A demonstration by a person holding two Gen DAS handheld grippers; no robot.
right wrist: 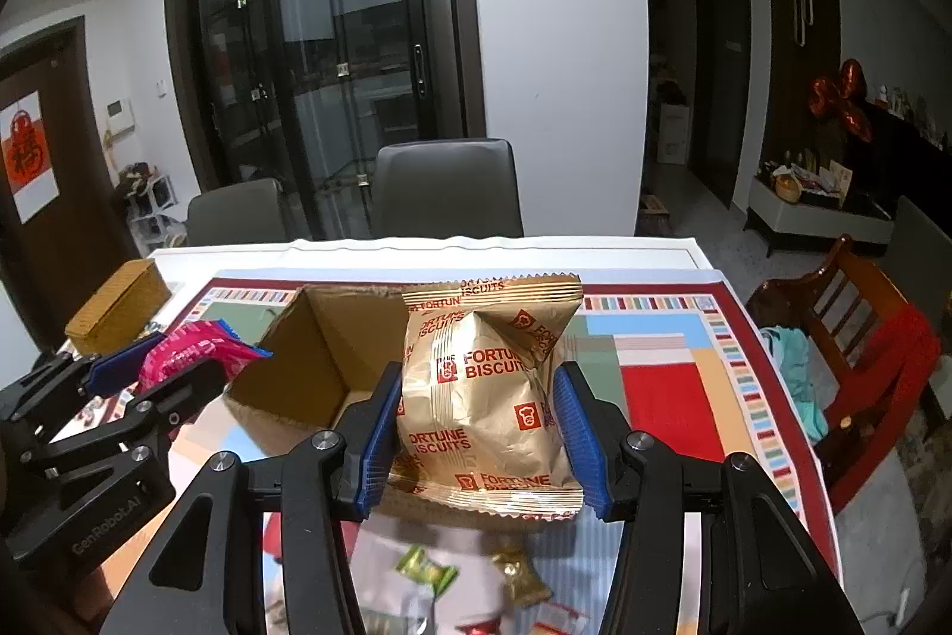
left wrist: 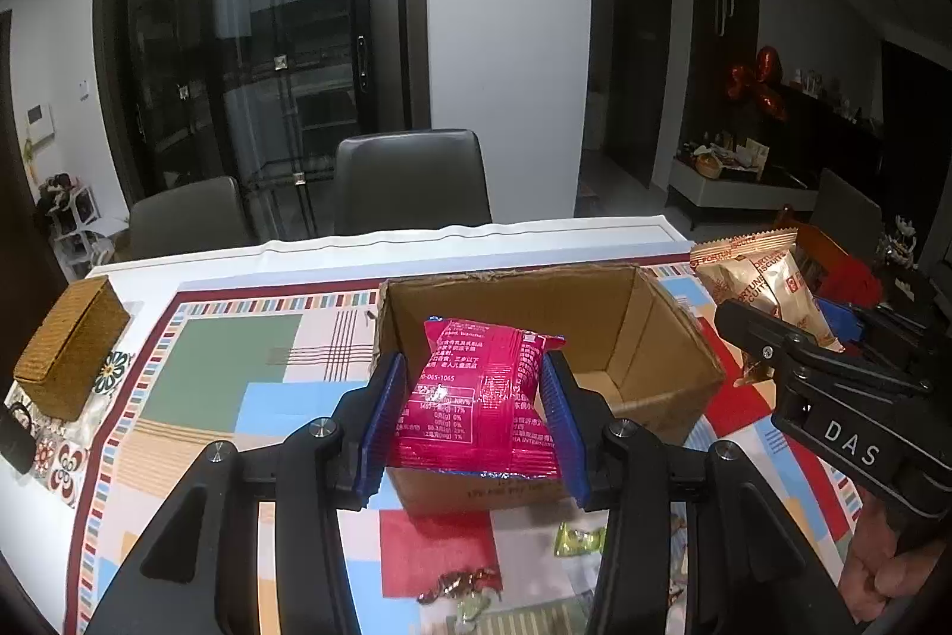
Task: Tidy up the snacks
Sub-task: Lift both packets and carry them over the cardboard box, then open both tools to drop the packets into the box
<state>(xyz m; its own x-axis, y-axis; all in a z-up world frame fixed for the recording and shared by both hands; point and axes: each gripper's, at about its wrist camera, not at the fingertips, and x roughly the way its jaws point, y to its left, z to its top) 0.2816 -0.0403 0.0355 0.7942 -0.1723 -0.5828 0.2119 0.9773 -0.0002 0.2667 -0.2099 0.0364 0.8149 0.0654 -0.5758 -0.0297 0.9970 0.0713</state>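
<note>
My left gripper [left wrist: 473, 427] is shut on a pink snack packet [left wrist: 476, 397] and holds it over the near wall of an open cardboard box [left wrist: 654, 337]. My right gripper [right wrist: 476, 438] is shut on a gold Fortune Biscuits packet [right wrist: 482, 391], held over the box's [right wrist: 309, 355] right side. The left gripper with the pink packet [right wrist: 190, 349] shows at the left of the right wrist view. The right gripper's gold packet [left wrist: 767, 290] shows at the right of the left wrist view. Small wrapped candies [left wrist: 577, 540] lie on the table in front of the box.
The table carries a patterned colourful cloth [left wrist: 238, 367]. A woven box [left wrist: 71, 343] sits at the table's left edge. Two grey chairs [left wrist: 410, 183] stand behind the table. A wooden chair with red fabric [right wrist: 863, 349] stands to the right.
</note>
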